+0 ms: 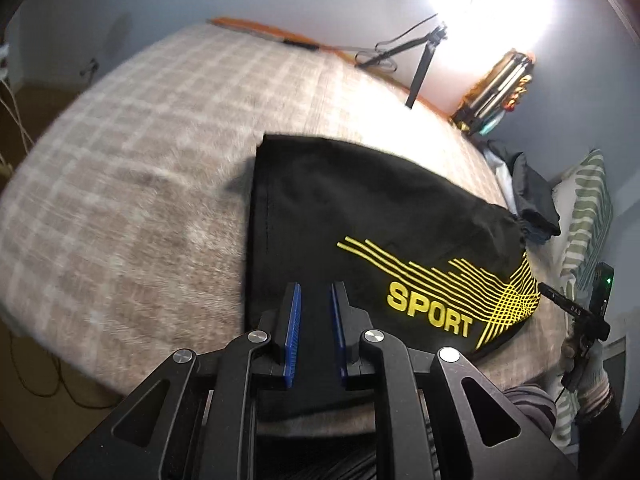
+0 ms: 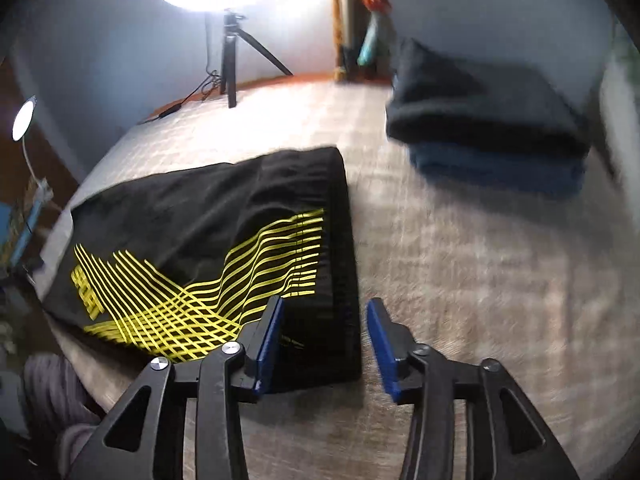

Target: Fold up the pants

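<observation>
From where I sit, the black pants [image 1: 360, 216] lie folded into a compact rectangle on the bed [image 1: 140, 152], which is covered in a beige checked blanket. A yellow line pattern and the word "SPORT" [image 1: 430, 312] show on the top layer, and the drawstring waist is bunched at the right edge in the left wrist view.

My left hand-held gripper [image 1: 316, 292] hovers over the near edge of the pants, its blue pads [image 1: 294, 320] parted by a narrow gap with nothing between them. My right hand-held gripper [image 2: 326, 308] stands wide open at the near right corner of the pants [image 2: 240, 220]: one blue pad sits over the black cloth, the other over bare blanket, and the folded edge runs between them. I cannot tell whether either pad touches the fabric.

Around the pants, a stack of folded clothes [image 2: 488, 120], dark grey on top and blue beneath, rests on the bed [image 2: 480, 280] to the right, well apart from the pants. A bright ring light on a black tripod [image 2: 232, 60] stands at the far side of the bed by the wall, with a cable trailing beside it. A small white lamp [image 2: 22, 120] shines at the left edge. In the left wrist view a striped green and white pillow [image 1: 588, 216] lies at the right, past the pants.
</observation>
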The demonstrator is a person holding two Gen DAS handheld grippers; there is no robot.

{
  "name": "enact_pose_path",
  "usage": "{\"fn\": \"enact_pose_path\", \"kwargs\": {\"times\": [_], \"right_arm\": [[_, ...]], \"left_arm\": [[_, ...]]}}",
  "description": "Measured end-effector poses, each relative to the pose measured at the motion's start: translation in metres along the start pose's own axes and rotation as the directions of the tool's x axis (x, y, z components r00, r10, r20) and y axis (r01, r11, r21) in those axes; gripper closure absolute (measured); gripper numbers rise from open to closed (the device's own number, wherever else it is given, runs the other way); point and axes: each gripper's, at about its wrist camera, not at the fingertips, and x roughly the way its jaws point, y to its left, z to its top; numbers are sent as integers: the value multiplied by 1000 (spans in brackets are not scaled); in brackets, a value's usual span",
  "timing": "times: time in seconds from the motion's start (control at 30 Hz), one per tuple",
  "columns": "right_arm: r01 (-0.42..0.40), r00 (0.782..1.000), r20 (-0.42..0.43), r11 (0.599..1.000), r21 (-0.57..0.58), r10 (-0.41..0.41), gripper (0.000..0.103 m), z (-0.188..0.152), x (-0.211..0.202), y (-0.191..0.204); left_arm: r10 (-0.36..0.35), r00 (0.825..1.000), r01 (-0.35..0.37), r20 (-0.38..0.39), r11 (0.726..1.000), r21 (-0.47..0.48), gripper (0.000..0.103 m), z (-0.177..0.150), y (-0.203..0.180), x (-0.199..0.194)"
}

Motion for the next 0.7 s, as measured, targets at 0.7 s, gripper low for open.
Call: {"fn": "enact_pose_path", "kwargs": {"times": [0.7], "right_arm": [[83, 996, 13, 951, -298, -83, 67, 42, -33, 72]], "left_arm": [[6, 994, -6, 113, 1000, -4, 57, 95, 24, 43]]}}
